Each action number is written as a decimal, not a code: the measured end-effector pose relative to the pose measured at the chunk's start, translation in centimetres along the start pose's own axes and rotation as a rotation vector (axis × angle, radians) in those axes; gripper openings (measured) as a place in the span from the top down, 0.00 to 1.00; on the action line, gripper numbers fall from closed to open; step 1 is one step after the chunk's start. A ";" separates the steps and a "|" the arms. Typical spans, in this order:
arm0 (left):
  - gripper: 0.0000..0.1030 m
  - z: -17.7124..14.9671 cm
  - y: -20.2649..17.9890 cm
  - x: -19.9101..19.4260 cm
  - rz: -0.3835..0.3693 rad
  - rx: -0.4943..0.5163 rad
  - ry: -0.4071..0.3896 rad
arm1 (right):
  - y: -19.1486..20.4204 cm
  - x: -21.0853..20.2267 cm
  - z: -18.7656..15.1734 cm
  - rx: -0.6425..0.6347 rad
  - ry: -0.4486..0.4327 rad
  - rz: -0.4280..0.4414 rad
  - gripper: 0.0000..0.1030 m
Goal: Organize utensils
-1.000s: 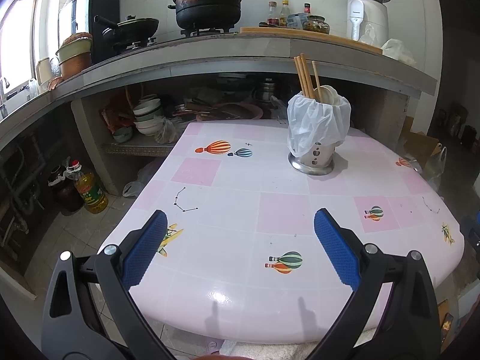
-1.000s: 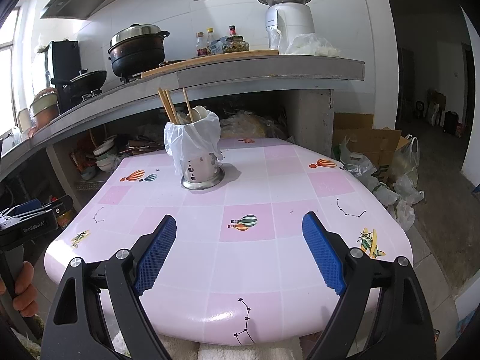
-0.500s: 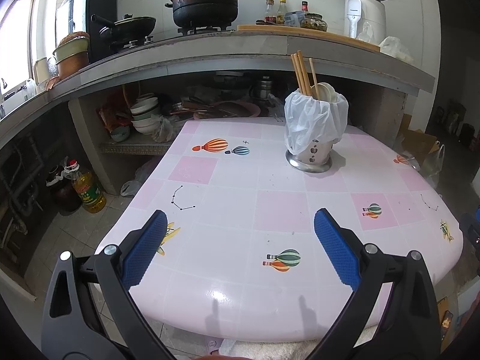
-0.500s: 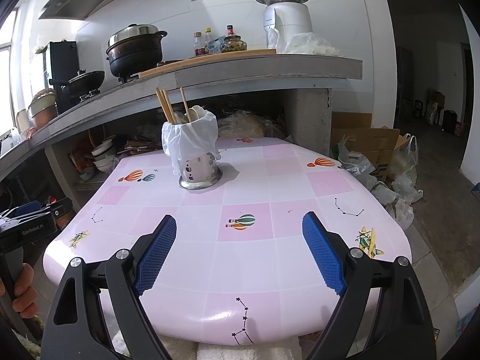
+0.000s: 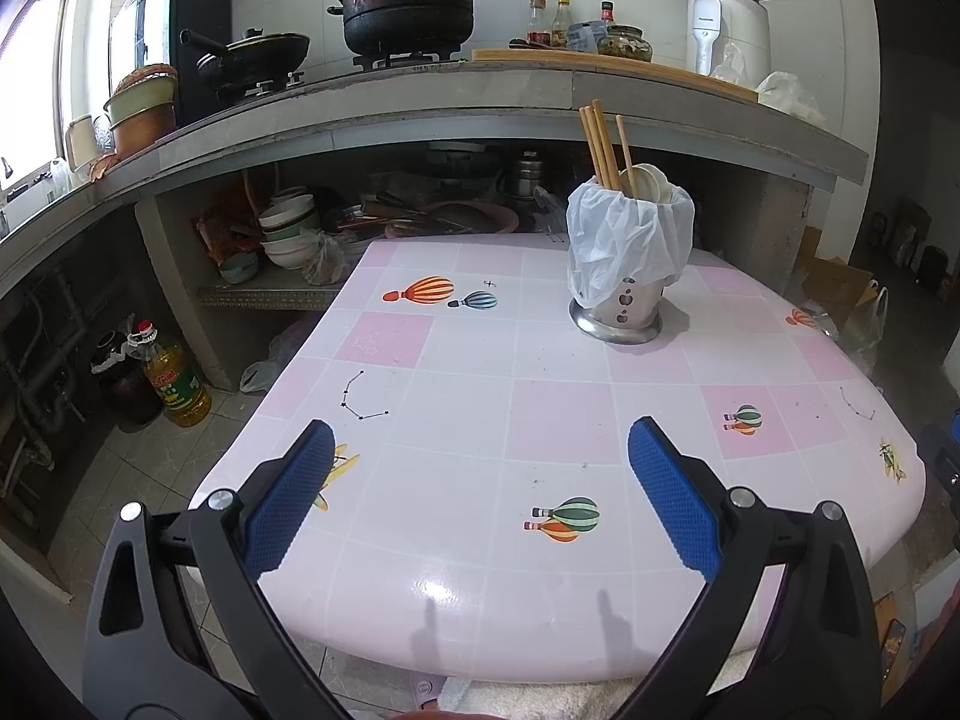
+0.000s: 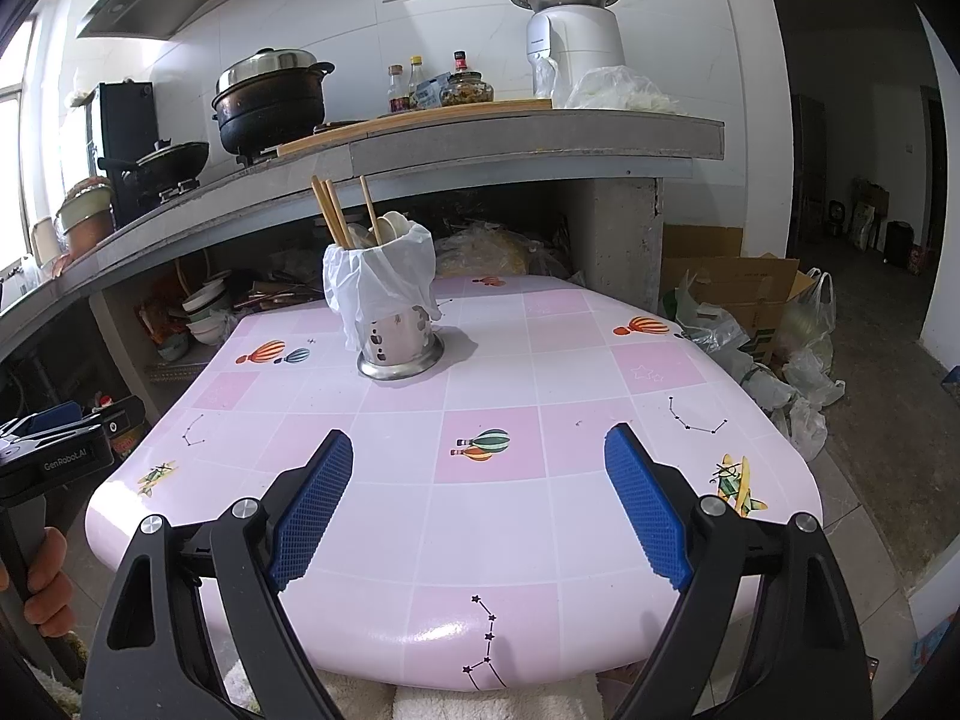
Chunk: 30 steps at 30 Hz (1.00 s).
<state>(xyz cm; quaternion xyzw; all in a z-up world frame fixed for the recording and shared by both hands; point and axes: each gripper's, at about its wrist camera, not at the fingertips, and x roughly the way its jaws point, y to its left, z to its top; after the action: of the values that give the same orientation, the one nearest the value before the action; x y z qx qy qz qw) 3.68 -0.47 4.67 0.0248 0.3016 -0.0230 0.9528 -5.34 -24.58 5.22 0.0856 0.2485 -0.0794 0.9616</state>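
A steel utensil holder (image 5: 624,306) lined with a white plastic bag stands at the far side of the pink tiled table (image 5: 456,420). Wooden chopsticks (image 5: 600,144) and a white spoon (image 5: 651,180) stick out of it. It also shows in the right wrist view (image 6: 393,330) with the chopsticks (image 6: 333,210). My left gripper (image 5: 480,456) is open and empty above the table's near edge. My right gripper (image 6: 477,462) is open and empty, also at the near edge. The left gripper's body (image 6: 66,450) shows at the left of the right wrist view.
A grey counter (image 5: 420,96) with a black pot (image 5: 408,6), a wok and bottles runs behind the table. Bowls (image 5: 288,228) are stacked under it. An oil bottle (image 5: 174,378) stands on the floor at left. A cardboard box (image 6: 738,294) and plastic bags lie at right.
Both grippers have drawn back slightly from the table, so the holder sits a little farther away. Both stay open and empty.
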 end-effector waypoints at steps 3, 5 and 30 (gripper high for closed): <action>0.08 0.0 0.0 0.0 0.001 -0.001 0.002 | -0.2 -0.1 0.0 0.000 0.001 0.001 0.19; 0.08 0.0 0.0 0.0 0.000 -0.002 0.001 | -0.1 -0.1 -0.1 0.000 -0.001 0.000 0.19; 0.08 -0.1 0.1 0.1 -0.001 0.002 0.005 | -0.2 0.0 0.0 0.001 0.005 0.001 0.19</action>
<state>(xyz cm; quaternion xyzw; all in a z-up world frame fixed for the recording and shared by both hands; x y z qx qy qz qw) 3.68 -0.40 4.57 0.0257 0.3041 -0.0236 0.9520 -5.41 -24.80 5.16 0.0862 0.2508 -0.0789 0.9610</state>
